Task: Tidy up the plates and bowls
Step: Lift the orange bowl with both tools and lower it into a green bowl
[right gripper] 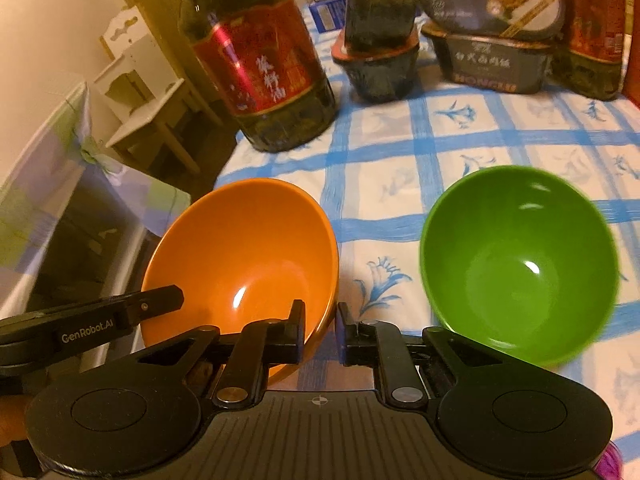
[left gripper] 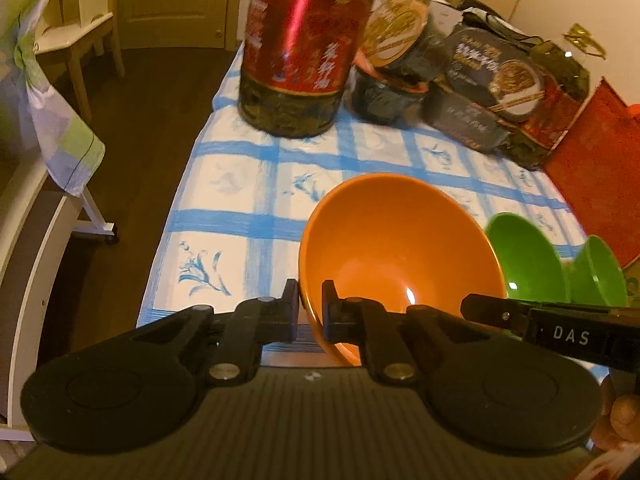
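1. Orange rim is what both tools hold: the left gripper (left gripper: pixel 310 308), low centre of the left wrist view, has its jaws narrowed onto the near-left rim of the orange bowl (left gripper: pixel 400 256), one finger outside the wall and one inside.
2. In the right wrist view the right gripper (right gripper: pixel 320 330) pinches the same bowl (right gripper: pixel 244 264) at its right rim, again one finger on each side of the wall; the bowl sits lower left there, tilted.
3. Each gripper shows in the other's view as a black arm reaching in from the side edge.
4. Just right of the orange bowl stands the green bowl (right gripper: pixel 520 264), mouth up, on the blue-checked cloth (right gripper: pixel 400 152). The two bowls are apart in the right wrist view.
5. At the right edge of the left wrist view another green piece (left gripper: pixel 598 276) lies beside the green bowl (left gripper: pixel 524 260); what it is, I cannot tell.
6. Farther back, upper left of centre, stands a big oil bottle (right gripper: pixel 256 60) with a red label.
7. Dark food tubs (right gripper: pixel 492 28) are stacked along the top right.
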The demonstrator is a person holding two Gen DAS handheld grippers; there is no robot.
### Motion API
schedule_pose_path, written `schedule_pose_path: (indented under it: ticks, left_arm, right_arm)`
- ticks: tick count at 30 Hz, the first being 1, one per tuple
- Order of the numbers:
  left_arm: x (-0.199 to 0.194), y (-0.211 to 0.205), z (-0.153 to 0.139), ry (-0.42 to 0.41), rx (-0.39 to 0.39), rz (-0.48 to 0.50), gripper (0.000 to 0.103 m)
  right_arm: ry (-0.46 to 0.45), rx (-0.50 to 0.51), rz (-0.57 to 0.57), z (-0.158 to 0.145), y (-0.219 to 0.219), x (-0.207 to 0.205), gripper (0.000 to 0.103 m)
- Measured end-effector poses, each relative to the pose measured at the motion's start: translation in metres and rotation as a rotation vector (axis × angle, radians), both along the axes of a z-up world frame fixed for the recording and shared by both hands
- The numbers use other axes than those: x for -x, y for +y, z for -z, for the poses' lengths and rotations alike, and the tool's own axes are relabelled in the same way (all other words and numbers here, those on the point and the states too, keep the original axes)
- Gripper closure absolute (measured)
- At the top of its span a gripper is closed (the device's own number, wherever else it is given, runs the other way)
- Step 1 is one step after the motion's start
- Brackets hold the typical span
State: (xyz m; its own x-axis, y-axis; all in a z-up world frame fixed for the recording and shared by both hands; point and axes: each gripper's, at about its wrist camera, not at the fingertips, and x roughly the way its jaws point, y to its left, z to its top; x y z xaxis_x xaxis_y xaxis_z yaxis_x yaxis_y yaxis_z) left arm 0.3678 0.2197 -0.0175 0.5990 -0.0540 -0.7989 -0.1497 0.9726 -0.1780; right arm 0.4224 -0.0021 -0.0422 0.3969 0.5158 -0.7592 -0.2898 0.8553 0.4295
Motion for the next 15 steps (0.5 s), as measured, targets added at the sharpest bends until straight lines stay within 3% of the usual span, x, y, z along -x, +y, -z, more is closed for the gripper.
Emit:
schedule_pose_path:
  ticks: [9, 15]
  left_arm:
    - [-0.001, -0.059, -0.047, -0.052, 0.006, 0.073, 0.093]
    - [-0.024, -0.105, -0.049, -0.056, 0.026, 0.126, 0.093]
  right_arm:
    - [-0.058, 0.004, 0.061, -0.052, -0.062, 0.007, 0.088]
    - [-0.074, 0.027, 0.118, -0.059, -0.107, -0.004, 0.088]
